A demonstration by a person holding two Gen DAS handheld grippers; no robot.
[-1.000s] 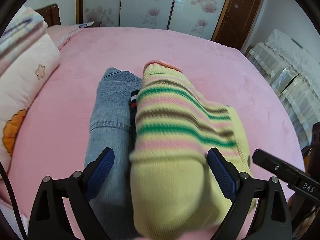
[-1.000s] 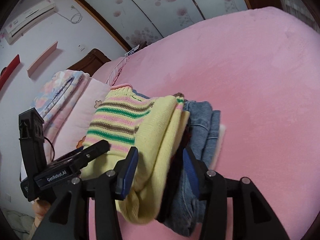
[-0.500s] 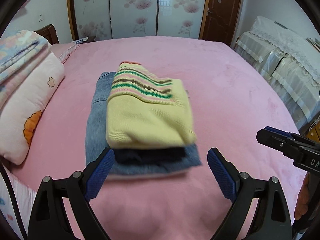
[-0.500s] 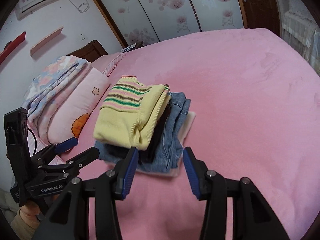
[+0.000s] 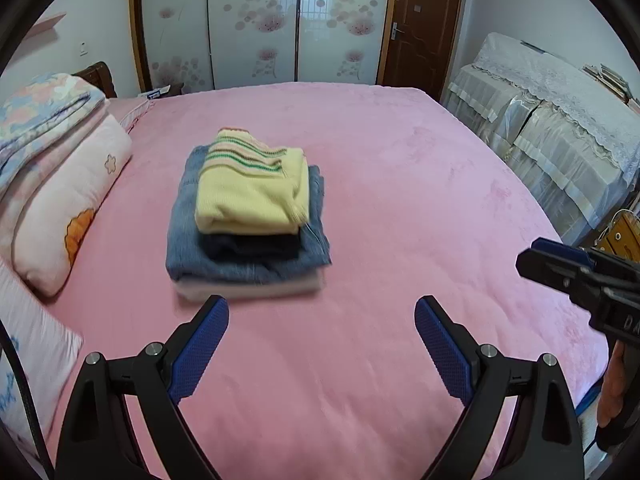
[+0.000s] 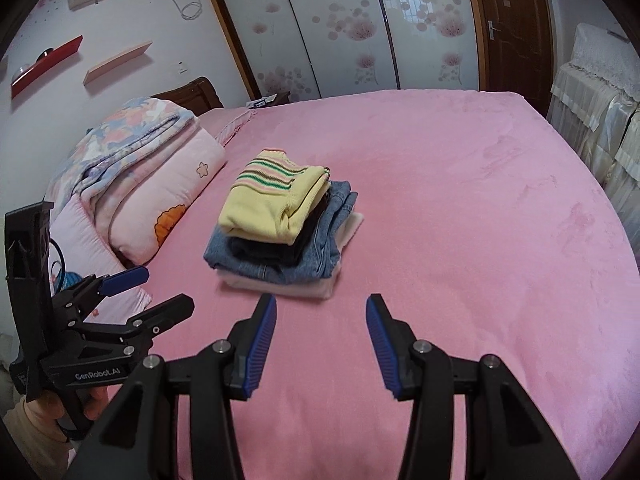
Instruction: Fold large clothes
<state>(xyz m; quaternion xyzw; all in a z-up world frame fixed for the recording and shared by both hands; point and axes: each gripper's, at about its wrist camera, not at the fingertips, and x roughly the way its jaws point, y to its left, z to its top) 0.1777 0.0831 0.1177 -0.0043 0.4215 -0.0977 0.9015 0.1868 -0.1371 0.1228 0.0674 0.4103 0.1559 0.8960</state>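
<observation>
A stack of folded clothes lies on the pink bed [image 5: 400, 200]. On top is a yellow striped sweater [image 5: 250, 190], under it a dark garment [image 5: 252, 246], folded blue jeans [image 5: 184, 248] and a pale pink piece [image 5: 248, 290] at the bottom. The stack shows in the right wrist view too, with the sweater [image 6: 272, 204] on the jeans [image 6: 320, 248]. My left gripper [image 5: 322, 336] is open and empty, short of the stack. My right gripper [image 6: 322, 328] is open and empty, also short of it.
Pillows and a folded floral quilt [image 5: 44, 120] lie along the bed's left side; they also show in the right wrist view [image 6: 132, 152]. Covered furniture [image 5: 552, 112] stands to the right. A wardrobe with sliding doors [image 5: 256, 24] and a brown door [image 5: 420, 24] stand behind the bed.
Both grippers have pulled back from the stack and risen. The yellow sweater, earlier between the fingers, now lies on top of the pile with nothing holding it.
</observation>
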